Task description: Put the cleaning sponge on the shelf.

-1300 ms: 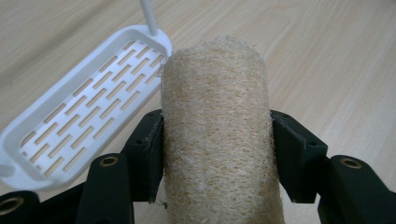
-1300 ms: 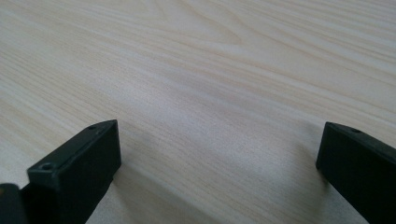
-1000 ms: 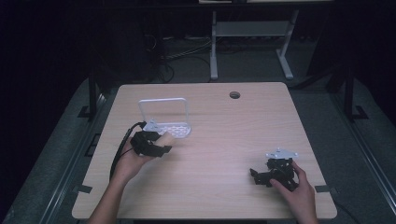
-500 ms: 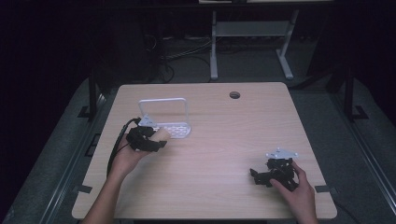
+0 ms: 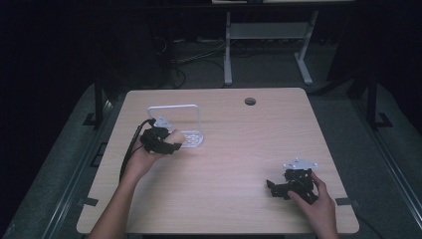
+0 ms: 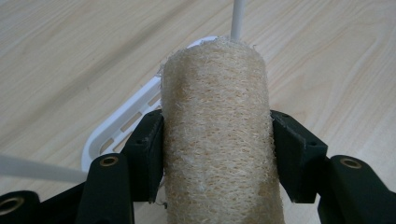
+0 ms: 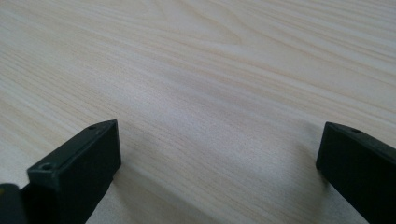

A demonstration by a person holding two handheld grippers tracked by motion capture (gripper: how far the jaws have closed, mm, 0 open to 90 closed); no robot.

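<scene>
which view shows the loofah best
The left gripper view: the loofah stands close and sharp there, its fibrous weave plain, pinched between the left claw jaws above the white rack. In the high view it is just a small pale tip at that claw. The right gripper view looks at bare table.

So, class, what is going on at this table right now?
A person holds a gripper in each hand at a wooden table. The left gripper is clamped on a fibrous loofah roll, with its far end over a white slotted rack with a wire frame. The right gripper sits near the table's front right, jaws wide apart over bare wood, gripping nothing.
</scene>
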